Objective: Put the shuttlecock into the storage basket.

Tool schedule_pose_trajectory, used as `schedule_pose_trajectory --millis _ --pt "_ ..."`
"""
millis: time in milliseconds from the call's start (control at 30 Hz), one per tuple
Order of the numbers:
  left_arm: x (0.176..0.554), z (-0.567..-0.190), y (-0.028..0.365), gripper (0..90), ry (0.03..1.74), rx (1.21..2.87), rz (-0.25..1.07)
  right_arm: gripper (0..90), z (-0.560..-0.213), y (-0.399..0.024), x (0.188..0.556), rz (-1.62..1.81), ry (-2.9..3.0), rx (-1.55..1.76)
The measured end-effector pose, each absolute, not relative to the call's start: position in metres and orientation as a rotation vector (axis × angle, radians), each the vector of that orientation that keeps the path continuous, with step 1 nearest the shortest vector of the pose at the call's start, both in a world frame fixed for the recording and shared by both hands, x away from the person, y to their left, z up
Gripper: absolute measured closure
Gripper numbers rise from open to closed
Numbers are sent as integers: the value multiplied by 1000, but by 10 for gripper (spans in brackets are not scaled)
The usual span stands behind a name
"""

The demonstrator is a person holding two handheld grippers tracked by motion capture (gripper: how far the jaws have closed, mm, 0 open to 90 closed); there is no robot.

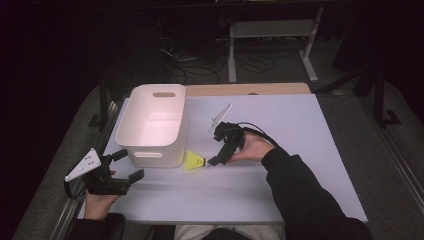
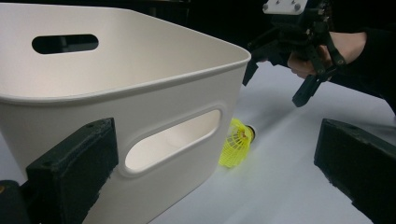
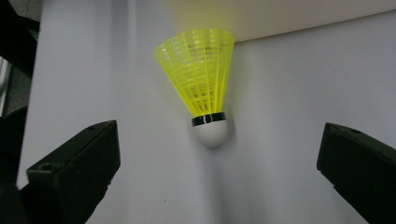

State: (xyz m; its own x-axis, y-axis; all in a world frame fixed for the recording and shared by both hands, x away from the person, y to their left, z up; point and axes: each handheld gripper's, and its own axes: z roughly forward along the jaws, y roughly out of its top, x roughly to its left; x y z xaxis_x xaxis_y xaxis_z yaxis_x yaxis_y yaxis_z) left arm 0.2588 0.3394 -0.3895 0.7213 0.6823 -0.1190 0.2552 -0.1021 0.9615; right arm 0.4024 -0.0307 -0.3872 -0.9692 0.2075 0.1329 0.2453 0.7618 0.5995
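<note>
A yellow shuttlecock (image 1: pixel 193 161) lies on the white worktop (image 1: pixel 300 165), touching the white bin (image 1: pixel 155 125) near the middle of the frame. The right gripper (image 1: pixel 212 161) points at it, fingers wide apart. The left gripper (image 1: pixel 127 165), lower left, is wide apart too. Squeezing the soft skirt could squash it or make it slip.

Both hand-held grippers are chunky black: left hand-held gripper (image 1: pixel 126 165) carries a grey three-cornered plate with dots, right hand-held gripper (image 1: pixel 216 148) trails black cable; dark sleeves.
</note>
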Motion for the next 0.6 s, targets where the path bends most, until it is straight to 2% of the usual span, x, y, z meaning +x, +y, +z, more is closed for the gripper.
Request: schedule_pose_trajectory --millis 600 --pt "259 -389 340 0 759 1679 426 0 -406 -21 409 -955 -2874 -342"
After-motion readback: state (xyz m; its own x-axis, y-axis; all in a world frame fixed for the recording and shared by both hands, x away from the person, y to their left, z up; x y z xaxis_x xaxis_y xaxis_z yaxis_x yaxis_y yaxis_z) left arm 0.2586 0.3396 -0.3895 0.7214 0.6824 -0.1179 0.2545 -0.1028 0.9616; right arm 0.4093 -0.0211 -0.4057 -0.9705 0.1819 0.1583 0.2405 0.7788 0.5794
